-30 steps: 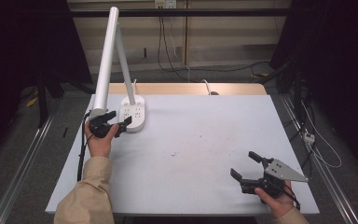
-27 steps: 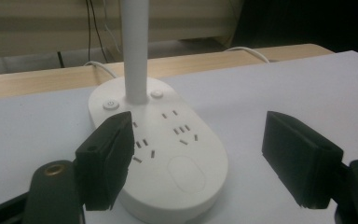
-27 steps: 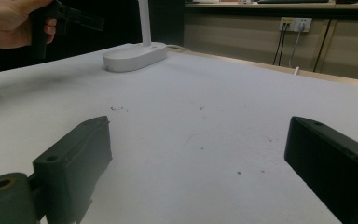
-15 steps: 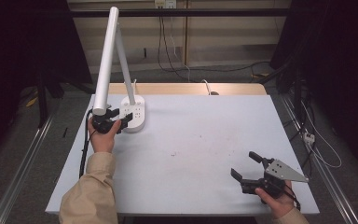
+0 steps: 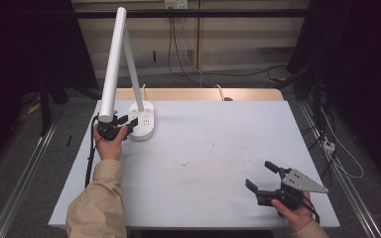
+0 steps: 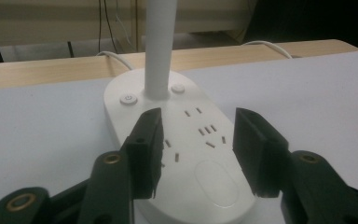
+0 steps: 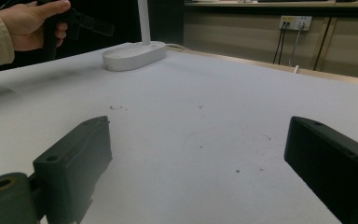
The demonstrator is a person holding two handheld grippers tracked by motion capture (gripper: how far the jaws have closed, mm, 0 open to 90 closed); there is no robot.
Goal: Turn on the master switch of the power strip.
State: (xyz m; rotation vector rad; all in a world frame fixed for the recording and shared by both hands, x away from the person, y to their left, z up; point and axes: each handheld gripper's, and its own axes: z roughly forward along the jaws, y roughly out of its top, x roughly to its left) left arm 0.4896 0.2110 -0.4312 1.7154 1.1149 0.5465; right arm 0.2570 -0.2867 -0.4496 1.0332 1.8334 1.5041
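The white desk (image 5: pixel 213 163) takes up most of the high view, its top marked with a few small dark specks near the middle. Past its far edge runs a strip of pale wood (image 5: pixel 198 94).

At the desk's far left corner stands a white desk lamp (image 5: pixel 121 59): a long tube head slants down toward the near left, carried on a thinner stem that rises from an oval base (image 6: pixel 177 140). The base lies flat on the desk and carries socket slots on top, a round power button (image 6: pixel 128 99) to the left of the stem, and a second small round button (image 6: pixel 178 88) to its right. A white cord (image 5: pixel 220 92) runs off behind the desk's far edge.

The left gripper (image 5: pixel 124 120), held in a hand with a beige sleeve, sits at the near end of the lamp base. Its fingers (image 6: pixel 145 149) are parted to a moderate gap and hang just over the base, gripping nothing.

The right gripper (image 5: pixel 263 176) is at the near right of the desk, well apart from the lamp. Its fingers (image 7: pixel 77 163) are spread wide above bare desk, with nothing between them.
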